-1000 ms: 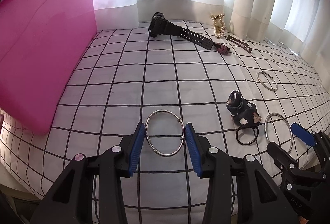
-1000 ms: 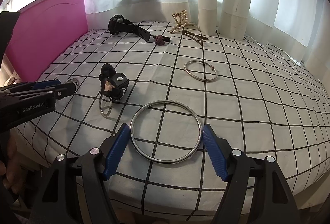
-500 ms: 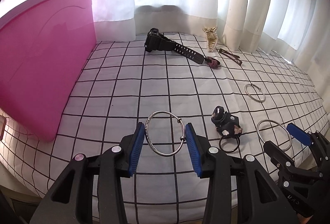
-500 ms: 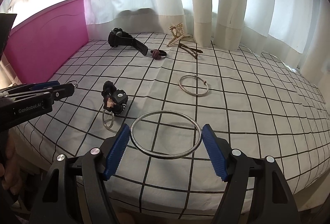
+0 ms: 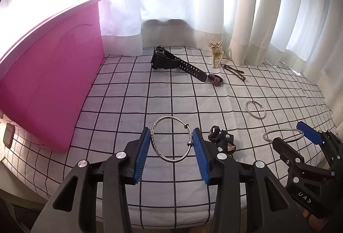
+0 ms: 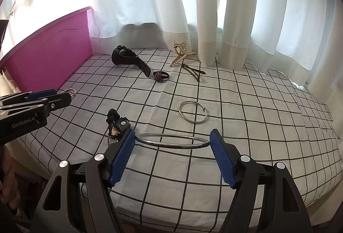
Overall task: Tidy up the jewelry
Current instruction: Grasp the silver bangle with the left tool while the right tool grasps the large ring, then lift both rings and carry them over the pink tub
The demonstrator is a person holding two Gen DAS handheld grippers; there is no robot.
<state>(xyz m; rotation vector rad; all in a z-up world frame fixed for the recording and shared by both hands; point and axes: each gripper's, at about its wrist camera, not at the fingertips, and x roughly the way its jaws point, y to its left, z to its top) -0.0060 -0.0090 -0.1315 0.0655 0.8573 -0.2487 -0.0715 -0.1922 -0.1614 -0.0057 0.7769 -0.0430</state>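
Note:
My left gripper (image 5: 171,147) is shut on a silver beaded bangle (image 5: 157,148) and holds it lifted above the checked cloth. My right gripper (image 6: 172,147) is shut on a large plain silver bangle (image 6: 171,142), also lifted; it shows in the left wrist view (image 5: 283,135). A pink storage box (image 5: 49,87) stands at the left, also in the right wrist view (image 6: 49,61). A third silver bangle (image 6: 192,115) lies on the cloth.
A black watch (image 5: 169,61), a maroon hair tie (image 5: 215,79), a pearl hair claw (image 5: 216,55), a brown hair clip (image 5: 233,72) and a black scrunchie bundle (image 6: 118,121) lie on the checked cloth (image 5: 128,104). White curtains hang behind.
Both grippers have risen and pulled back, each lifting its bangle off the cloth. The other items stay in place.

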